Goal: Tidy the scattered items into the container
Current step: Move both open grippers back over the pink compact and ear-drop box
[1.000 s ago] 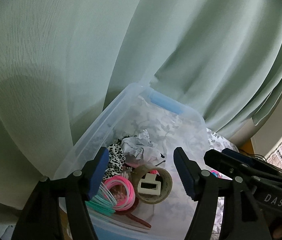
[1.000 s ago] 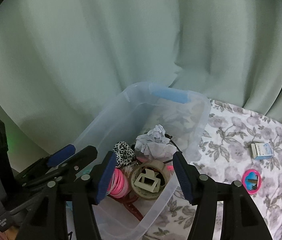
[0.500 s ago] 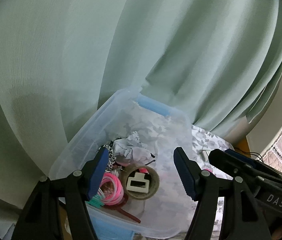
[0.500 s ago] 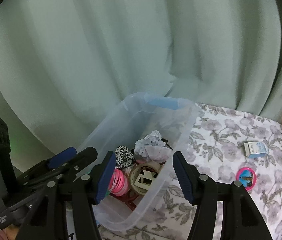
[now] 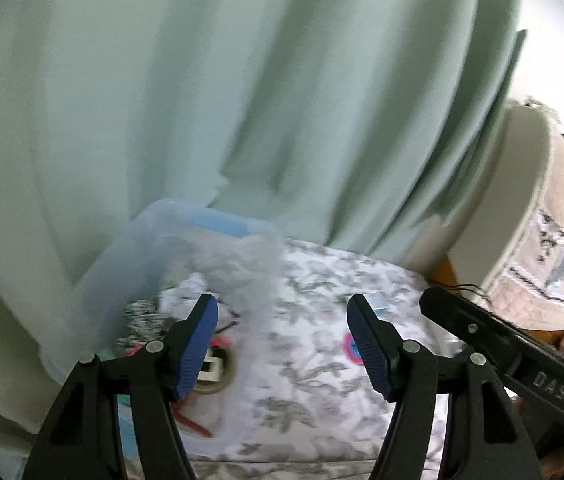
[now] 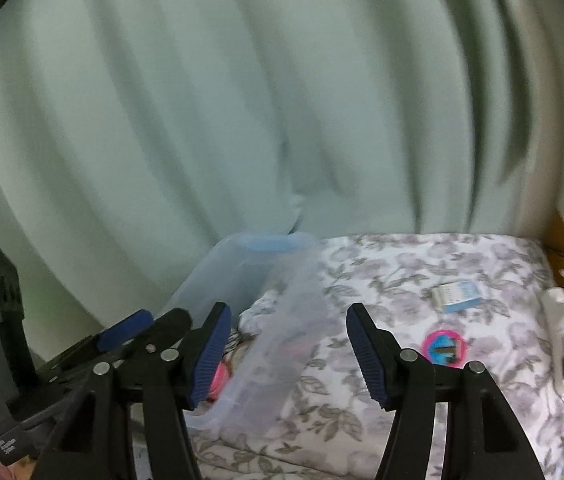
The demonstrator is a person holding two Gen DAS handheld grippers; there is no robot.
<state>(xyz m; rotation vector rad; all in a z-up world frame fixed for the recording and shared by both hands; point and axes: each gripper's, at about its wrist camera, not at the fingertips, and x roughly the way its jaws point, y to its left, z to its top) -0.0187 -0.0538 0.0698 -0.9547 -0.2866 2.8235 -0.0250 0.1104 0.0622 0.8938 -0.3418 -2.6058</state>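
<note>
both the left gripper (image 5: 282, 344) and right gripper (image 6: 288, 350) gape wide, empty.

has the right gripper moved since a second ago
Yes. The right gripper has swung right: the clear bin, once centred between its open fingers, now sits left, with the pink disc nearer.

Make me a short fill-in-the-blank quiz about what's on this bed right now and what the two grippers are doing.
1. The clear plastic storage bin has a handle coloured ____.
2. The round pink-rimmed disc lies ____ the bin, on the floral bedspread.
3. The left gripper and the right gripper are both ____ and hold nothing.
4. The small blue-and-white box lies on the ____.

Missing words: blue; outside; open; bedspread
</note>
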